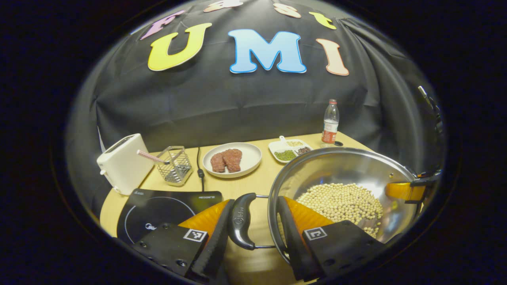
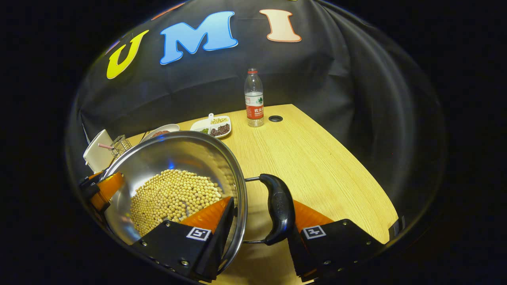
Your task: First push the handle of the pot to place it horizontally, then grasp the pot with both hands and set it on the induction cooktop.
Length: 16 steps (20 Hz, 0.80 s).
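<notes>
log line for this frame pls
stage: two-handed grasp | left claw: straddles pot left handle | right claw: straddles right handle | soybeans inside | cooktop: bare

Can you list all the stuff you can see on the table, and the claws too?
Round steel pot: one, silver, full of pale beans, right of cooktop
Pot side handles: two, black
Flat glass induction cooktop: one, black, front left
Boxy toaster: one, white, back left
Wire basket: one, silver, beside toaster
Round plate with meat: one, white, middle
Divided dish of beans: one, white, back
Plastic water bottle: one, clear, back
Left claw: around one handle
Right claw: around other handle
</notes>
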Each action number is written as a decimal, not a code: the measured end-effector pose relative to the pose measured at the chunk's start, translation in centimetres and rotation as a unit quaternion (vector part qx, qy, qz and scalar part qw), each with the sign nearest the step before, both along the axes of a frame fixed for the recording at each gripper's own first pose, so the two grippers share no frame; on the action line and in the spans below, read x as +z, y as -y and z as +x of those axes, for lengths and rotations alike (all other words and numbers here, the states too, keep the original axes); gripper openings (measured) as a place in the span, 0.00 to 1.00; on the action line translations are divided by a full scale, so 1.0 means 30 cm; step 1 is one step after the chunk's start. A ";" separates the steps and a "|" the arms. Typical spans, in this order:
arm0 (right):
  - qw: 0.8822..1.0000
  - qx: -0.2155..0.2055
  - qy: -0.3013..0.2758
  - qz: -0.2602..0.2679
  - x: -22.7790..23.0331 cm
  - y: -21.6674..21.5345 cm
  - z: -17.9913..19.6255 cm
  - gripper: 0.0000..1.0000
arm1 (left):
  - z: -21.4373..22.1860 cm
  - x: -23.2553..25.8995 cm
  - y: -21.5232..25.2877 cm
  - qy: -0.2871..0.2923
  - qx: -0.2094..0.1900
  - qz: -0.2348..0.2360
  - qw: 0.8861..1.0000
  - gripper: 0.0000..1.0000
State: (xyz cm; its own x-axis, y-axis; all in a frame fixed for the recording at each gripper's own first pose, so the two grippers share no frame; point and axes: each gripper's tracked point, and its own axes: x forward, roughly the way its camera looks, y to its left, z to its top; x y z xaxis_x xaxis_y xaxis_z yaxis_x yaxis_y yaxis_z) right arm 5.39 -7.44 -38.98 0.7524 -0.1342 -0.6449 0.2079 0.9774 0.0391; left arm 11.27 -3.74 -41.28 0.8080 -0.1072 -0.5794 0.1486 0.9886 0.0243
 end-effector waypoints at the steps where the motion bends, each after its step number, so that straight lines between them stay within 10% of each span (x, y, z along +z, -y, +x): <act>1: 1.000 0.004 -0.001 -0.001 0.021 -0.019 -0.010 0.69 | -0.010 0.025 -0.021 0.003 0.004 0.001 1.000 0.74; 16: 0.998 0.066 0.009 0.008 0.273 -0.454 -0.027 0.69 | -0.123 0.336 -0.506 0.022 0.073 0.010 0.997 0.74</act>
